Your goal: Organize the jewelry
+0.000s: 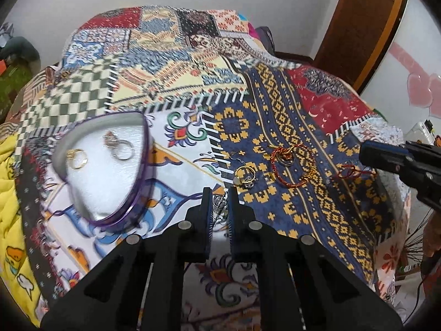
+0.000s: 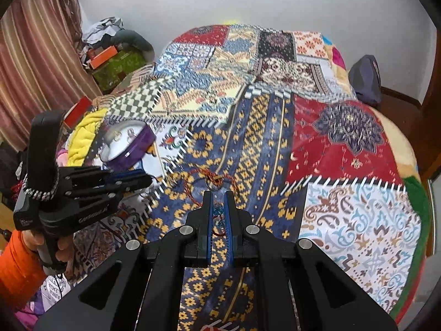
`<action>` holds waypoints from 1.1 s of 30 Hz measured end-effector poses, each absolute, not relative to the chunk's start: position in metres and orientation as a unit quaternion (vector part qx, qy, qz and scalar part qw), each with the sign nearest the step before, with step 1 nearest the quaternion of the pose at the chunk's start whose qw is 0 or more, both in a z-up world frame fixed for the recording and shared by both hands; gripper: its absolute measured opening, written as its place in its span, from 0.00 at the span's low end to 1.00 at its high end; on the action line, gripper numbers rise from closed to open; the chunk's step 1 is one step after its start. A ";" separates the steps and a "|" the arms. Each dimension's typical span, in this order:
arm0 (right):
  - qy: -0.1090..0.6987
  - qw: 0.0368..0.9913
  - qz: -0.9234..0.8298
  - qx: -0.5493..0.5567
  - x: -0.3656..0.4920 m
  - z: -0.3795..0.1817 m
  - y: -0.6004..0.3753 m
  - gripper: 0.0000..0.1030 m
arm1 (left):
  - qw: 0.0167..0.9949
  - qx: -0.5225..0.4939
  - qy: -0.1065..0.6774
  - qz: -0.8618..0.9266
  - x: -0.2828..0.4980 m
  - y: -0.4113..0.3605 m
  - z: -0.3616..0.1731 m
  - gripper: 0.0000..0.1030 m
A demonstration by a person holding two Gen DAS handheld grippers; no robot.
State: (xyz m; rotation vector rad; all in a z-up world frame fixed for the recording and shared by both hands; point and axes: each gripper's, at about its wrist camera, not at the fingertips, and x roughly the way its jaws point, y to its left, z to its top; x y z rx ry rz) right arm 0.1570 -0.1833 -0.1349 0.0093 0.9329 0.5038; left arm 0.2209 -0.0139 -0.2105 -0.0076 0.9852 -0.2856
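A purple heart-shaped box (image 1: 143, 165) lies open on the patchwork quilt (image 1: 171, 55), with a gold ring (image 1: 77, 158) and a silver ring (image 1: 122, 150) inside. My left gripper (image 1: 219, 193) hovers just right of the box, shut on a small silver piece (image 1: 219, 207). A gold ring (image 1: 244, 176) and red thread bracelets (image 1: 293, 165) lie loose on the blue-and-yellow patch. My right gripper (image 2: 218, 194) is shut on a teal beaded piece with red thread (image 2: 218, 215), above that patch. The right wrist view also shows the box (image 2: 137, 146) and left gripper (image 2: 146, 179).
A yellow blanket (image 1: 8, 179) bunches at the bed's left edge. Striped curtains (image 2: 35, 69) and piled clutter (image 2: 110, 55) stand beyond it. A grey bag (image 2: 363, 77) sits at the far right and a wooden door (image 1: 363, 27) behind. An orange sleeve (image 2: 19, 262) holds the left gripper.
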 end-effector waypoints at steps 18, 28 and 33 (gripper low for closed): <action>0.371 0.884 0.283 -0.015 0.165 -0.075 -0.129 0.07 | 0.922 -0.040 0.373 -0.097 0.181 0.050 -0.124 0.08; 0.356 0.874 0.329 -0.017 0.178 -0.070 -0.080 0.07 | 0.933 -0.047 0.350 -0.068 0.187 0.085 -0.112 0.09; 0.361 0.865 0.347 -0.018 0.188 -0.076 -0.058 0.07 | 0.935 -0.046 0.346 -0.068 0.193 0.090 -0.113 0.08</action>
